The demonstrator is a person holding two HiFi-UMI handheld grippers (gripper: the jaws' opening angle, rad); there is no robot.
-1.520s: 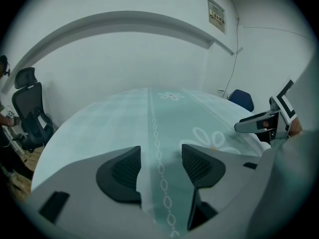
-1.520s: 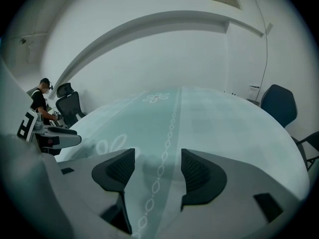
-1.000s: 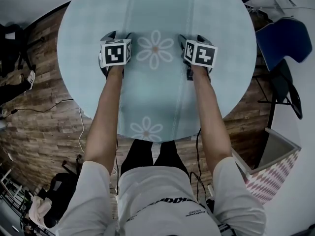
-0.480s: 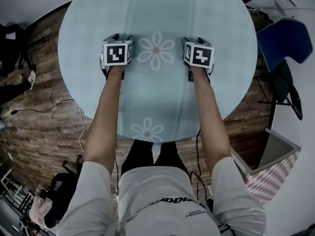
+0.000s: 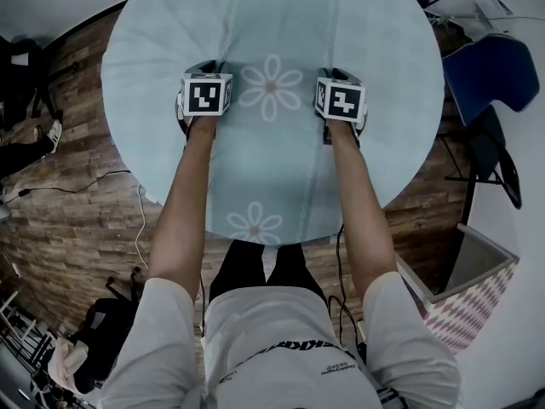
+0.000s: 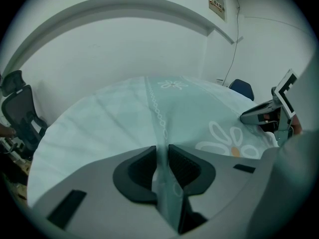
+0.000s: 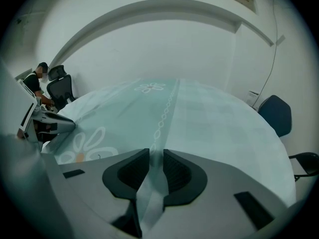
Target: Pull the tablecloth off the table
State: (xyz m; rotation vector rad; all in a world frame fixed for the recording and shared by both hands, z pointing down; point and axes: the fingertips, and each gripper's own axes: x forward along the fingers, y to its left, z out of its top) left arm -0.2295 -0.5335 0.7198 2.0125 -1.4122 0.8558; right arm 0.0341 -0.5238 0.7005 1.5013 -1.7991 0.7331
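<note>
A pale blue-green tablecloth (image 5: pixel 272 32) printed with white daisies covers the round table. Both grippers rest on it, one on each side of the middle daisy (image 5: pixel 270 85). The jaws of my left gripper (image 5: pixel 203 68) have just been closing and now pinch a raised fold of the tablecloth (image 6: pixel 162 133); in its own view the left gripper (image 6: pixel 161 152) has cloth running between the pads. My right gripper (image 5: pixel 339 75) has closed the same way. In its own view the right gripper (image 7: pixel 155 157) clamps a ridge of the cloth (image 7: pixel 160 128).
A blue chair (image 5: pixel 494 75) stands right of the table and an open patterned box (image 5: pixel 473 288) sits at the lower right. Cables (image 5: pixel 128 186) and dark bags (image 5: pixel 21 75) lie on the wooden floor at left. An office chair (image 6: pixel 17 113) and a seated person (image 7: pixel 37 81) are beyond the table.
The black jaws of both grippers, spread wide beside the marker cubes a second ago, have drawn in. Both hands stay almost where they were.
</note>
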